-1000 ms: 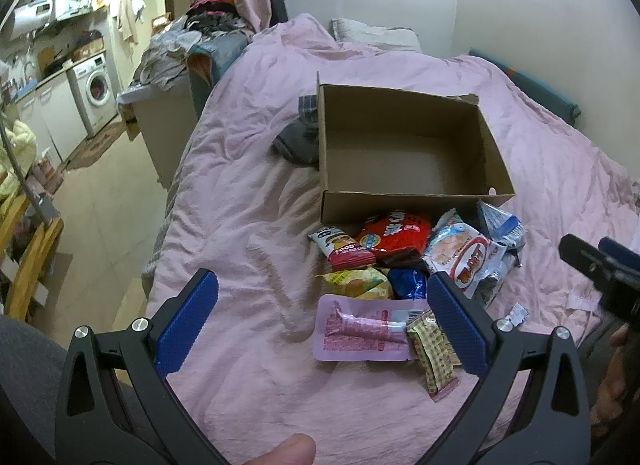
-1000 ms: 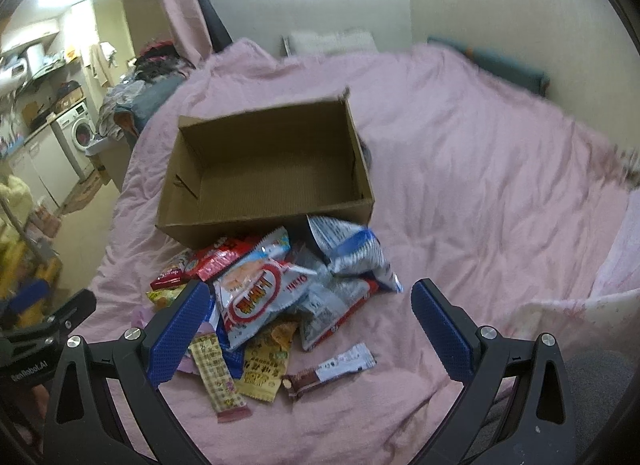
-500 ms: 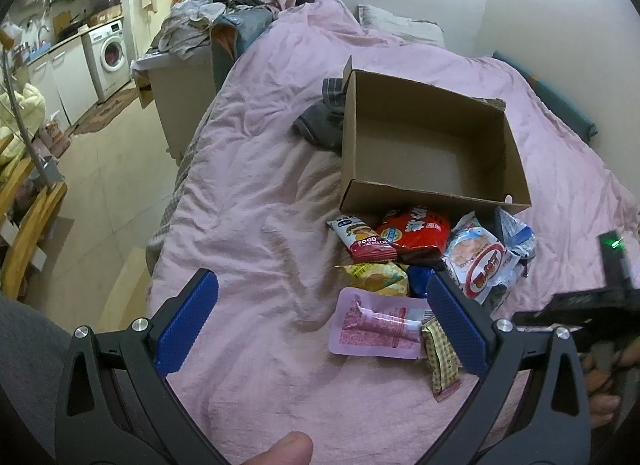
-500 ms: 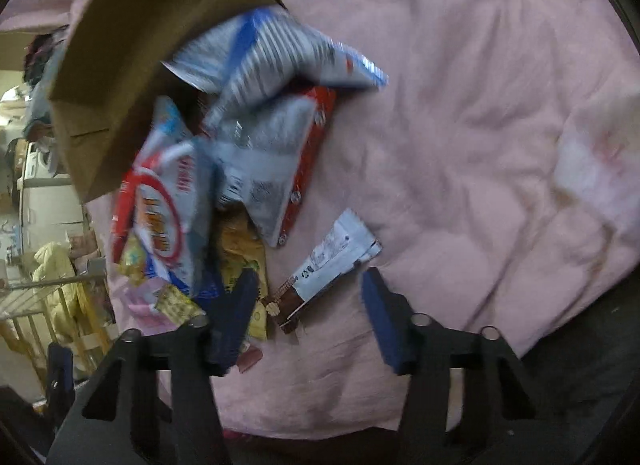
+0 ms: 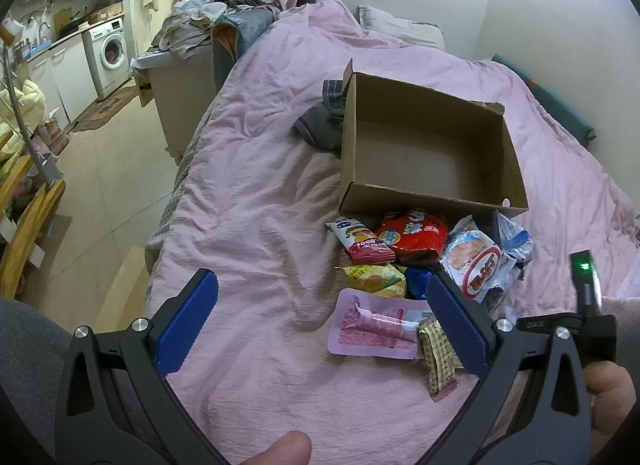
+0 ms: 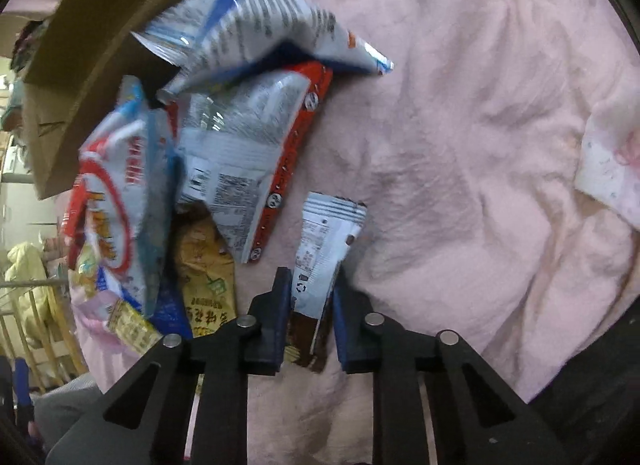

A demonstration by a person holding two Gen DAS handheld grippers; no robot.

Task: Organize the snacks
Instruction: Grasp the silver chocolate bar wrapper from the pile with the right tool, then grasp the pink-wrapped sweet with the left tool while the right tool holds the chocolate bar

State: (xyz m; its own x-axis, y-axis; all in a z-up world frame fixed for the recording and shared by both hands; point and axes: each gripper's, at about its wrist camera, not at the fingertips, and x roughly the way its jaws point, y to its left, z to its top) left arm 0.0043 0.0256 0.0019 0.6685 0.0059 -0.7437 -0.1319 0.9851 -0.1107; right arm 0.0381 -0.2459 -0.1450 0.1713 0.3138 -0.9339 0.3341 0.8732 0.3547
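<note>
Fingers (image 6: 310, 307) of the right gripper pinch a white-brown bar wrapper (image 6: 320, 261); left gripper (image 5: 322, 317) wide; "FOOD" pack (image 5: 362, 239).

Blue packet (image 5: 416, 283) mostly buried under other snacks. Cardboard box (image 6: 80, 65) cut off by right view's edge. Small print on white bar wrapper (image 6: 320, 249) unreadable.

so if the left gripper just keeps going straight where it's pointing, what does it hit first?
Probably bare pink bedspread: the open left gripper frames it, with the pink snack pouch just right of centre. Depth is unclear.
</note>
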